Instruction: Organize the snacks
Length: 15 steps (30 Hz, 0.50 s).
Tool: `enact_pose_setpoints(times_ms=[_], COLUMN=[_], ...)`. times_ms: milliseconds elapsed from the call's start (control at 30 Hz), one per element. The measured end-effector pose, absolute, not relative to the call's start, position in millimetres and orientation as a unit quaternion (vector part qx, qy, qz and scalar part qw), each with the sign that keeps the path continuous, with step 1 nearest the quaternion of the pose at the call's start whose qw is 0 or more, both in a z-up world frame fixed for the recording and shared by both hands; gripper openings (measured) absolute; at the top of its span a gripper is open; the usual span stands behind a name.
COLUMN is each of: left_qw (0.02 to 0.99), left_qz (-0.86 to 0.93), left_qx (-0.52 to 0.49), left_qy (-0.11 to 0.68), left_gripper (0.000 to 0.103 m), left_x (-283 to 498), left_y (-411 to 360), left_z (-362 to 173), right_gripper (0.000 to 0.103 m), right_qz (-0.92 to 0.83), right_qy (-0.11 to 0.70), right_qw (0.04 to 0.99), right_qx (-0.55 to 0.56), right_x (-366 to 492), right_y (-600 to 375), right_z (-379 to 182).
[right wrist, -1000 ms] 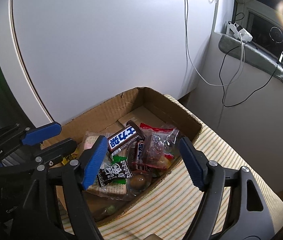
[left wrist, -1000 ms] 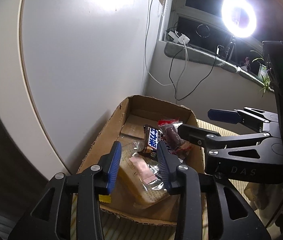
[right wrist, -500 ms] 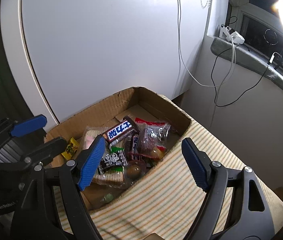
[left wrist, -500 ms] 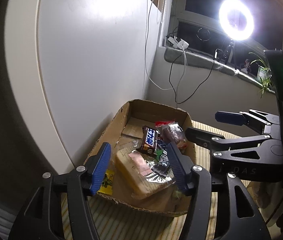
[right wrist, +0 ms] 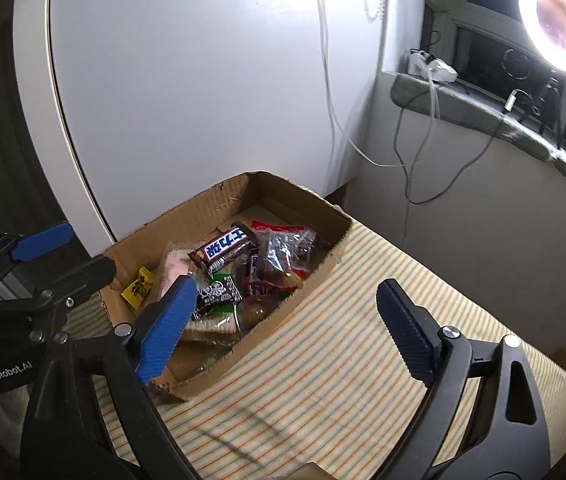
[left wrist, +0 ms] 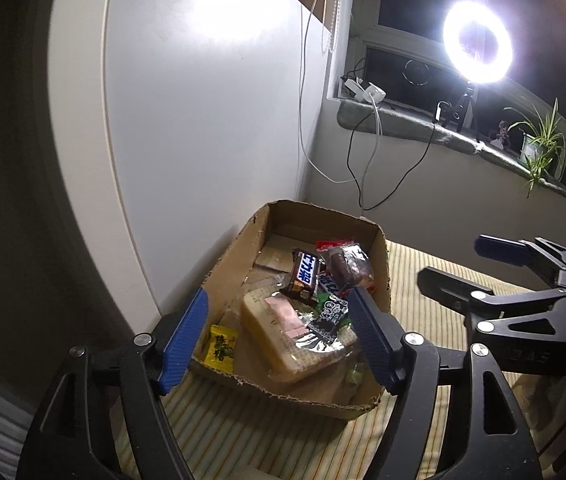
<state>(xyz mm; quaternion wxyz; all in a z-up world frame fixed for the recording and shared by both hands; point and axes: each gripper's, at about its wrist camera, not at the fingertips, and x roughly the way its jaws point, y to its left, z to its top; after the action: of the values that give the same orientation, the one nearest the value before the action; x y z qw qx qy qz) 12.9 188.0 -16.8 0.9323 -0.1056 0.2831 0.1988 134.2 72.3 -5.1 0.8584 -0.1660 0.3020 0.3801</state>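
An open cardboard box (left wrist: 381,264) (right wrist: 323,272) sits on a striped cloth and holds several snacks: a brown Snickers bar (left wrist: 305,276) (right wrist: 227,248), a wrapped wafer pack (left wrist: 283,336), a yellow candy (left wrist: 219,346) (right wrist: 139,286), a clear bag of dark sweets (left wrist: 347,264) (right wrist: 283,256) and a black-and-white packet (left wrist: 329,312) (right wrist: 215,294). My left gripper (left wrist: 279,340) is open and empty, above the box's near end. My right gripper (right wrist: 287,332) is open and empty, over the box's right wall; it also shows in the left wrist view (left wrist: 471,268).
A white panel (left wrist: 203,120) stands right behind the box. The striped cloth (right wrist: 363,340) covers the table, which ends at the right. Cables (left wrist: 363,160) hang from a windowsill with a ring light (left wrist: 477,46) and a plant (left wrist: 539,148).
Both grippers have drawn back and up from the box. The left gripper's jaws have opened wider. The snacks have not moved.
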Motion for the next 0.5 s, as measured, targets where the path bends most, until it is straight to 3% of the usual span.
enact_pose_setpoints(times_ms=[67, 300, 400, 500], left_qw=[0.933, 0.933, 0.934, 0.934], left_qz=[0.203, 0.210, 0.207, 0.205], left_qx=[-0.102, -0.098, -0.099, -0.099], left_qy=[0.280, 0.274, 0.275, 0.275], left_gripper=[0.079, 0.080, 0.080, 0.080], left_x=[10, -1, -3, -4], left_y=[186, 176, 172, 168], left_z=[-16, -14, -14, -13], right_gripper=[0.094, 0.094, 0.102, 0.103], right_qz=[0.368, 0.328, 0.330, 0.325], right_qy=[0.301, 0.297, 0.297, 0.287], right_qw=[0.865, 0.886, 0.887, 0.892], right_qx=[-0.162, -0.139, -0.126, -0.124], right_x=[130, 113, 108, 105], right_y=[67, 40, 30, 24], right_z=[-4, 1, 4, 9])
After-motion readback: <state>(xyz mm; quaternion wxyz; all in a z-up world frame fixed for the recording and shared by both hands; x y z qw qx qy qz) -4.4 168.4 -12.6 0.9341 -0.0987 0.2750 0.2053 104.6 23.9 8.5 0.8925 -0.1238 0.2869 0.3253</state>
